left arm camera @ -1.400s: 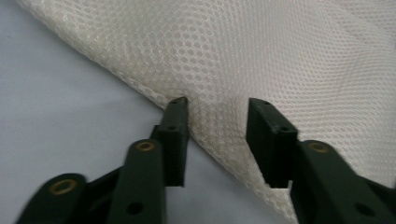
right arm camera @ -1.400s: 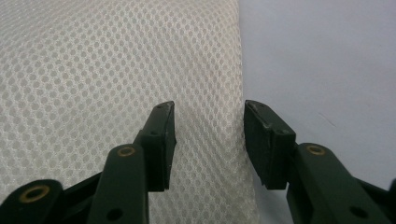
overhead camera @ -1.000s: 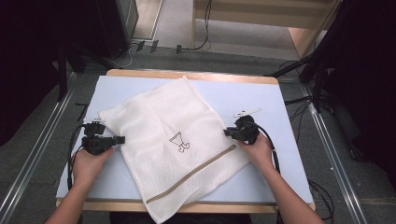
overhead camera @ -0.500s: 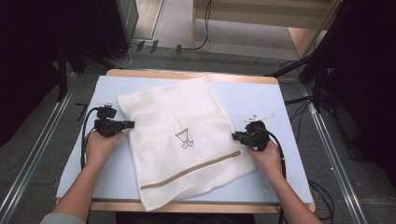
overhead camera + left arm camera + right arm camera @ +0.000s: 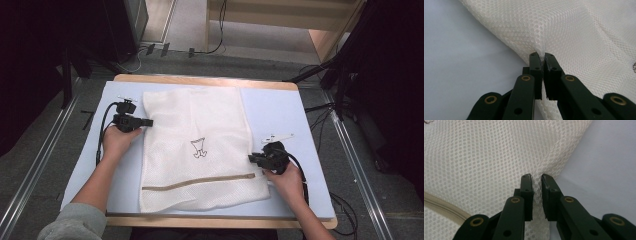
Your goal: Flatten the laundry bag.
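Observation:
A white mesh laundry bag [image 5: 195, 150] lies flat on the pale blue table [image 5: 280, 115], with a tan zipper [image 5: 200, 181] near its front end and a small dark print [image 5: 198, 148] at its middle. My left gripper [image 5: 149, 121] is at the bag's left edge, toward the far end. In the left gripper view, that gripper [image 5: 540, 55] is shut on a pinch of the mesh [image 5: 574, 30]. My right gripper [image 5: 251, 158] is at the bag's right edge, just above the zipper. In the right gripper view, its jaws [image 5: 536, 176] hold a fold of mesh [image 5: 486, 157] between them.
The table has a wooden rim [image 5: 210, 80] at the back and front. Bare blue surface [image 5: 300, 190] lies on both sides of the bag. Cables [image 5: 215, 47] run over the floor behind, metal rails [image 5: 360, 180] flank the table, and dark equipment [image 5: 390, 75] stands at the right.
The bag has turned from a diagonal lie to square with the table. My left hand has moved away from me with its edge, and my right hand has moved toward me and to the right.

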Motion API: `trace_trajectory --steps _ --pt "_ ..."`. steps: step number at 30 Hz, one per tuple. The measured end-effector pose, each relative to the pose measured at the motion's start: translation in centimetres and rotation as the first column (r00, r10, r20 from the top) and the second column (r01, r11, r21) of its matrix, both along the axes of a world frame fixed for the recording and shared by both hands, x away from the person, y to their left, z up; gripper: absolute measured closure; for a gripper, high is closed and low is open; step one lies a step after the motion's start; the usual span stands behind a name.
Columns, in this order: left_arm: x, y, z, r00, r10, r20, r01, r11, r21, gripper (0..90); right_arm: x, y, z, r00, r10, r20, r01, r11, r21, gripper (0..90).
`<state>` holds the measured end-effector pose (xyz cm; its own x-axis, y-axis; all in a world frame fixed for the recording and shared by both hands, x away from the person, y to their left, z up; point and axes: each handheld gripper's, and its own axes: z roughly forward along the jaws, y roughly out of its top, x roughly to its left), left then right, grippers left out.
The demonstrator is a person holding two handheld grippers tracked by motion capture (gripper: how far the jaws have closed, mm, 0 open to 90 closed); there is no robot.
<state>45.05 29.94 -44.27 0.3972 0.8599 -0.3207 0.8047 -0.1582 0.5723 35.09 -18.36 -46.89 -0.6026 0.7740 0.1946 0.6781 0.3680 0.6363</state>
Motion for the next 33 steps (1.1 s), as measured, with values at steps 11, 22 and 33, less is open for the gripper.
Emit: trace_trajectory --steps 11,22,33 --pt "2.0 -0.6 -0.1 0.9998 0.002 0.019 -0.002 1.0000 0.004 79.4 -0.5 0.0 -0.1 0.9997 -0.018 -0.015 0.018 0.9994 0.031 79.6" --pt "-3.3 0.1 1.4 0.9993 0.000 0.038 0.000 1.0000 0.008 50.3 -0.7 -0.4 0.4 0.9977 -0.029 0.061 0.027 0.9987 0.045 56.2" --pt "-7.6 -1.0 -0.2 0.9971 -0.053 -0.055 0.055 0.9976 0.043 52.8 0.2 0.0 -0.3 0.9985 -0.013 0.053 0.013 0.9999 -0.008 57.3"
